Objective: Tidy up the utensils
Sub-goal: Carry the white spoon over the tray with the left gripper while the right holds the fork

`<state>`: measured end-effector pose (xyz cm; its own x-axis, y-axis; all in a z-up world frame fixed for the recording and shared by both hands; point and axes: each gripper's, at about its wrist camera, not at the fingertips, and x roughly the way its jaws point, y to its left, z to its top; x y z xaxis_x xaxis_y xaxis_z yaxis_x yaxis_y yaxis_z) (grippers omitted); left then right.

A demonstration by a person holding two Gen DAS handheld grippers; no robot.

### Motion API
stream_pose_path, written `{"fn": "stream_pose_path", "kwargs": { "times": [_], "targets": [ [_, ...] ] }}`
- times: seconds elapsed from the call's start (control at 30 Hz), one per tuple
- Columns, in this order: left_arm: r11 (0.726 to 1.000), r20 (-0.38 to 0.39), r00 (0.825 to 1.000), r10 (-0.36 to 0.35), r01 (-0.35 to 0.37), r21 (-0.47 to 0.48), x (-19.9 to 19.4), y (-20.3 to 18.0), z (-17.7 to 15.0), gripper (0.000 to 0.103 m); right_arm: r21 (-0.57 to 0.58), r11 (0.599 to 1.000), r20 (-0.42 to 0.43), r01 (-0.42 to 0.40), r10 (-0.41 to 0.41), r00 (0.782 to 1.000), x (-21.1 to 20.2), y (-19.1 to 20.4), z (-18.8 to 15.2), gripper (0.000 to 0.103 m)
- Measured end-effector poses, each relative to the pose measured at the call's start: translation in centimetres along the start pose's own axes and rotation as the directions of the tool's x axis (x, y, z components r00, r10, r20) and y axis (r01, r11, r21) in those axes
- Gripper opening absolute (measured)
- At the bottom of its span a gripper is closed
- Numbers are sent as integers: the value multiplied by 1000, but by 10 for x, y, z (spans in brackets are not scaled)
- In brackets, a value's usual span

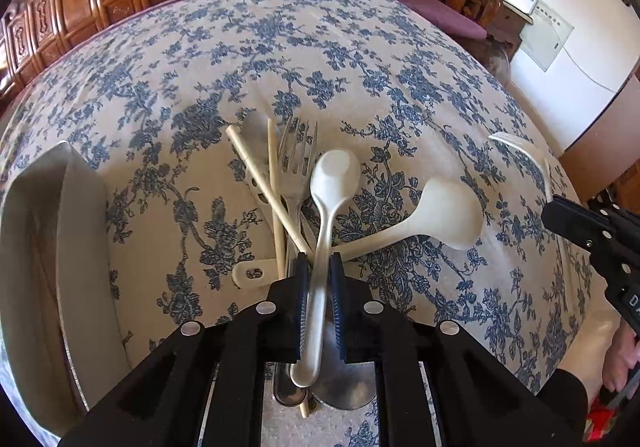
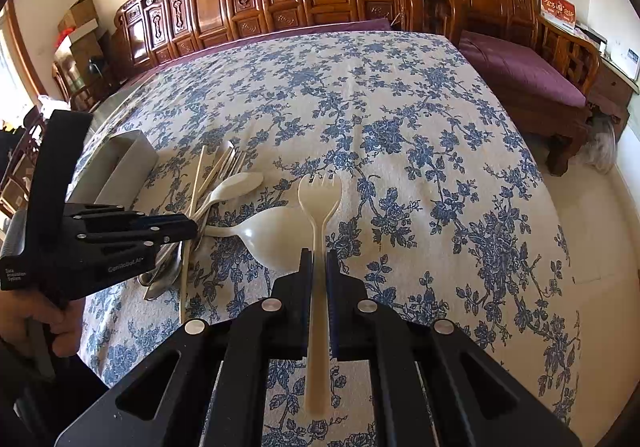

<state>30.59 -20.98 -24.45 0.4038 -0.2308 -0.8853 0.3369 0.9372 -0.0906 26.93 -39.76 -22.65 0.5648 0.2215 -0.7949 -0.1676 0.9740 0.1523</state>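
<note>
My left gripper is shut on the handle of a cream plastic spoon, whose bowl points away over a pile of utensils. In the pile lie two pale chopsticks, metal forks and a large cream serving spoon. My right gripper is shut on the handle of a cream plastic fork, held above the cloth with its tines forward. The right wrist view shows the left gripper at the pile's near end, and the serving spoon just left of the fork.
A pale open box stands left of the pile, grey box in the right wrist view. The table wears a blue floral cloth. Carved wooden benches with purple cushions line the far side and right.
</note>
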Motion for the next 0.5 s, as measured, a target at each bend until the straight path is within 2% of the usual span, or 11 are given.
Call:
{"fn": "stream_pose_path", "kwargs": {
  "times": [0.07, 0.3, 0.5],
  "targets": [
    [1000, 12, 1000, 9, -9, 8, -4, 0, 0, 2, -4, 1000, -3, 1, -1, 1000, 1, 1, 0, 8],
    [1000, 43, 999, 10, -11, 21, -18, 2, -1, 2, -13, 1000, -2, 1, -1, 1000, 1, 4, -1, 8],
    [1000, 89, 996, 2, -3, 21, -45, 9, -4, 2, -34, 999, 12, -9, 9, 1000, -5, 17, 1, 8]
  ]
}}
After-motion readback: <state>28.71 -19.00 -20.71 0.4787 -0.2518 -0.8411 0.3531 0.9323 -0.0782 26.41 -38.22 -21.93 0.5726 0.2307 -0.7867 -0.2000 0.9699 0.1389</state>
